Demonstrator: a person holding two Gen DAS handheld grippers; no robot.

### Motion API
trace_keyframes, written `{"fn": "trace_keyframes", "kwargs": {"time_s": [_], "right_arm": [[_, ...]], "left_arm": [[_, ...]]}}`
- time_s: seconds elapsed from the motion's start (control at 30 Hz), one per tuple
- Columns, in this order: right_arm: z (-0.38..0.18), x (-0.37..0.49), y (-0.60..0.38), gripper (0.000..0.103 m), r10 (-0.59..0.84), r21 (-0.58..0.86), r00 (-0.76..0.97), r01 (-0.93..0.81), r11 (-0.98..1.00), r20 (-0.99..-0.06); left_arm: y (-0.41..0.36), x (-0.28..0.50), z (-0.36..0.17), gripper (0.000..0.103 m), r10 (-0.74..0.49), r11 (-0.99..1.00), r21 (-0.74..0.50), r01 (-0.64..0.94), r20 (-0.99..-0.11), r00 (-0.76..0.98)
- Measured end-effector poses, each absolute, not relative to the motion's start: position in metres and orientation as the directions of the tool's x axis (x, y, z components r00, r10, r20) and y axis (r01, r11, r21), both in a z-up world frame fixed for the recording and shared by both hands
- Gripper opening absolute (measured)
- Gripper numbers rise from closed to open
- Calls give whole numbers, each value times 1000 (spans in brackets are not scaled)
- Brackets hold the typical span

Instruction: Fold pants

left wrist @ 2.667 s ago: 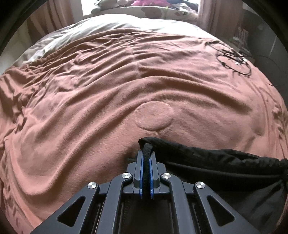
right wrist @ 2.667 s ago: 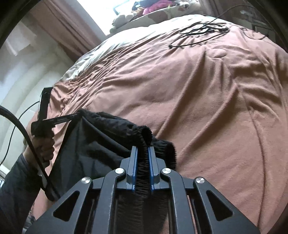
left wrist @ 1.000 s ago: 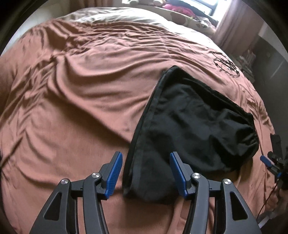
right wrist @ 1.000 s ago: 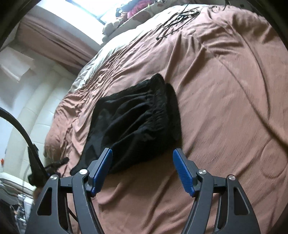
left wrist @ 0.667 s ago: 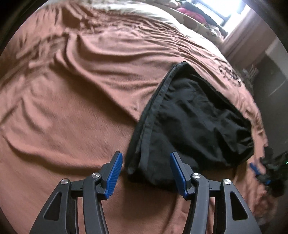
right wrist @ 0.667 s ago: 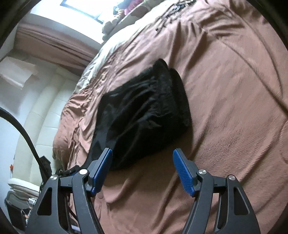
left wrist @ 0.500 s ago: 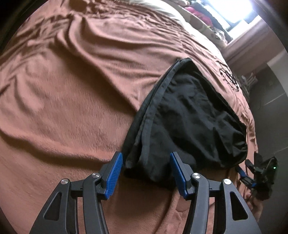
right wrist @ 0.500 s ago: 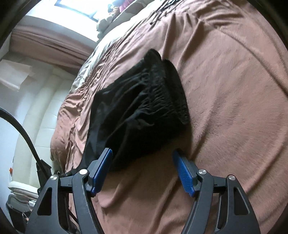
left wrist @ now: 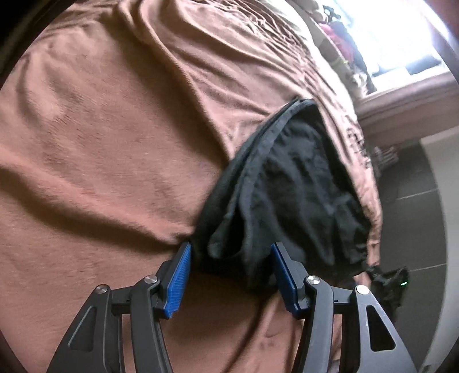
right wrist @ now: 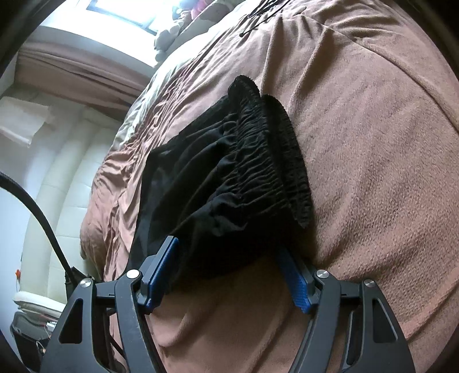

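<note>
The black pants (left wrist: 301,195) lie folded on the brown bedspread (left wrist: 100,143). My left gripper (left wrist: 231,258) is open, its blue pads either side of the near corner of the hem end. In the right wrist view the pants (right wrist: 218,183) show their gathered elastic waistband (right wrist: 272,160). My right gripper (right wrist: 229,258) is open and straddles the near corner of the waistband end, low on the bed (right wrist: 373,143).
A coiled black cable (right wrist: 258,14) lies far up the bed. Pillows and soft toys (left wrist: 338,31) sit by the bright window. A padded cream headboard (right wrist: 57,178) stands at the left. The other gripper (left wrist: 390,281) shows at the bed's edge.
Both grippers let go of the pants, which now lie on the bed. Both open grippers have since come down close to the near corners of the fold.
</note>
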State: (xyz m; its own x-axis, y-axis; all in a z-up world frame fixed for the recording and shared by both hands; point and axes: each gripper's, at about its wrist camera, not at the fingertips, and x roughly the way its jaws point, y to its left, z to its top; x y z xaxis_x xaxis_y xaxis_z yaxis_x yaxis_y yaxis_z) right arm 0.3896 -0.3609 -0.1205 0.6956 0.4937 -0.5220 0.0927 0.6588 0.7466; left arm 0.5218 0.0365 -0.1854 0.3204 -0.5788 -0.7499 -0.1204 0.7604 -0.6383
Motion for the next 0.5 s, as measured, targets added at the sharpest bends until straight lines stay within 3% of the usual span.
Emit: {"fn": "trace_keyframes", "kwargs": {"time_s": [0.17,0.5], "right_arm": [[-121,388,-363,68,496,744,695,85,663,-521],[-125,388,-368,68,490,772,719,101,628,-493]], "left_arm": [[34,518,-176,57,-637,705,-705,-78,-677,369],[43,514,-193,54,-598,709,-685,-168,-711,371]]}}
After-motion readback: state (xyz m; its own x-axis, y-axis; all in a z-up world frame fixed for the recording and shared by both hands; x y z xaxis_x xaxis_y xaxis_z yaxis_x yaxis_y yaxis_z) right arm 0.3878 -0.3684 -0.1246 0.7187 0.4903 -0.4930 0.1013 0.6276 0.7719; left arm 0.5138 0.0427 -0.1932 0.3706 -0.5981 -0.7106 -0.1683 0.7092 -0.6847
